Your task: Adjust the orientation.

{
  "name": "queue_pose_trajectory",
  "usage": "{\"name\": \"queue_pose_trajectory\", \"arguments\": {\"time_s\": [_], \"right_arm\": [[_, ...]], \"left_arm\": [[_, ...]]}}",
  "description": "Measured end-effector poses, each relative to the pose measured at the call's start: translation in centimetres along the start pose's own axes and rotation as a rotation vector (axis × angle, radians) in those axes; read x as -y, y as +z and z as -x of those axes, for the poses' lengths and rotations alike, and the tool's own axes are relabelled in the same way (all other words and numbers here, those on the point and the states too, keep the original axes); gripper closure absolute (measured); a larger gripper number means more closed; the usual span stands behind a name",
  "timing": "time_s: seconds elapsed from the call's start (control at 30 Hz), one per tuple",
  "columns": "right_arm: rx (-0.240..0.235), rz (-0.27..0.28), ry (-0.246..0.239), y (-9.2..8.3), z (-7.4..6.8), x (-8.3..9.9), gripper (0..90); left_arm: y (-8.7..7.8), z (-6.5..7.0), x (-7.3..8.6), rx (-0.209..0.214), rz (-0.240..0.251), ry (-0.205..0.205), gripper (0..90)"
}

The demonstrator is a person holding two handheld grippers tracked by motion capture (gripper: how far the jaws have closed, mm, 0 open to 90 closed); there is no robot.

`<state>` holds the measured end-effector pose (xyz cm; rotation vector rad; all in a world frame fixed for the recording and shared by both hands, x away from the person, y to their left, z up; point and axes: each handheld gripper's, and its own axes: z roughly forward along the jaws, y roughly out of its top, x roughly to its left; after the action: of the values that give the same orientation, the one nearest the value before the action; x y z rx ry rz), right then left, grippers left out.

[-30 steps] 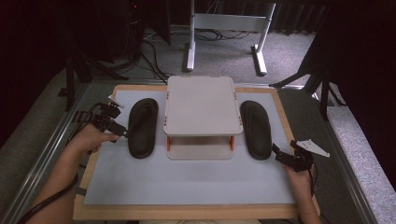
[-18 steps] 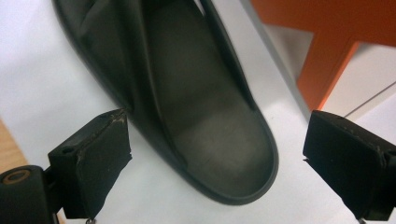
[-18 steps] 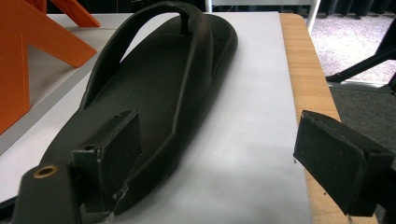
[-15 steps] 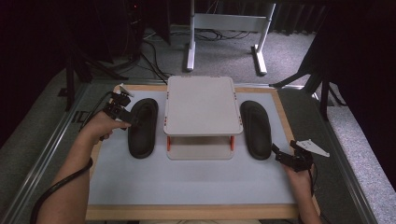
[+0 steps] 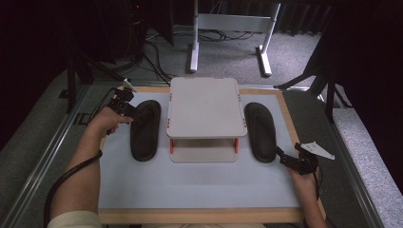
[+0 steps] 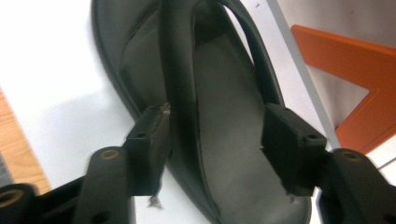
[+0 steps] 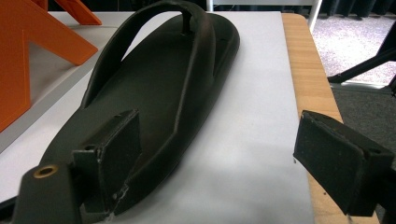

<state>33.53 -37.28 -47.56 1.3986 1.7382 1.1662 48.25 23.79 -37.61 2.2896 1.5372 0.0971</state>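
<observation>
Here the left gripper (image 6: 212, 140) is bringing its fingers (image 6: 152, 140) together around the straps of the left flip-flop (image 5: 144, 128); they have just been closing, one pad touching a strap, the other just beside the far one, so nothing is clamped yet. The right gripper (image 7: 231, 163) is holding its fingers (image 7: 112, 149) spread wide and released, one pad sitting over the heel edge of the right flip-flop (image 5: 260, 130). Both matte black rubber sandals are lying flat on the counter (image 5: 199, 185), a pale smooth sheet framed in light wood, either side of a white two-tier rack (image 5: 205, 107) with orange legs. Beyond, grey carpet (image 5: 228, 52) is showing under a dim room.
</observation>
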Motion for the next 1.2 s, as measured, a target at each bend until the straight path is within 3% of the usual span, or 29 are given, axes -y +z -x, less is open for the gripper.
{"name": "queue_pose_trajectory", "arguments": {"time_s": [0.1, 0.27, 0.43, 0.6, 0.73, 0.87, 0.97, 1.2], "right_arm": [[-0.003, 0.001, 0.0, 0.0, 0.0, 0.0, 14.3], [-0.005, -0.001, -0.002, 0.0, 0.0, 0.0, 14.4], [-0.006, -0.005, -0.003, 0.0, 0.0, 0.0, 14.4], [-0.008, -0.006, -0.005, 0.0, 0.0, 0.0, 14.4], [-0.011, -0.006, -0.005, 0.1, 0.0, 0.0, 14.8], [-0.012, -0.008, -0.01, 0.1, -0.1, 0.0, 15.5], [-0.01, -0.007, -0.01, 0.1, -0.1, 0.0, 15.5], [-0.007, -0.004, -0.01, 0.1, -0.1, 0.0, 15.4]], "left_arm": [[0.4, -0.6, -0.1, 0.004, 0.001, -0.024, 43.7], [1.4, -1.0, -0.3, 0.045, 0.017, -0.028, 45.9], [2.9, -1.2, -0.7, 0.0, -0.025, -0.04, 48.5], [4.0, -1.3, -0.8, 0.01, -0.023, -0.032, 49.9], [4.6, -1.6, -0.8, -0.002, -0.04, -0.047, 57.0], [4.9, -1.6, -0.7, -0.007, -0.046, -0.048, 67.9], [4.7, -1.5, -0.7, -0.01, -0.044, -0.071, 69.7], [3.6, -1.0, -0.8, -0.027, -0.024, -0.081, 70.3]]}}
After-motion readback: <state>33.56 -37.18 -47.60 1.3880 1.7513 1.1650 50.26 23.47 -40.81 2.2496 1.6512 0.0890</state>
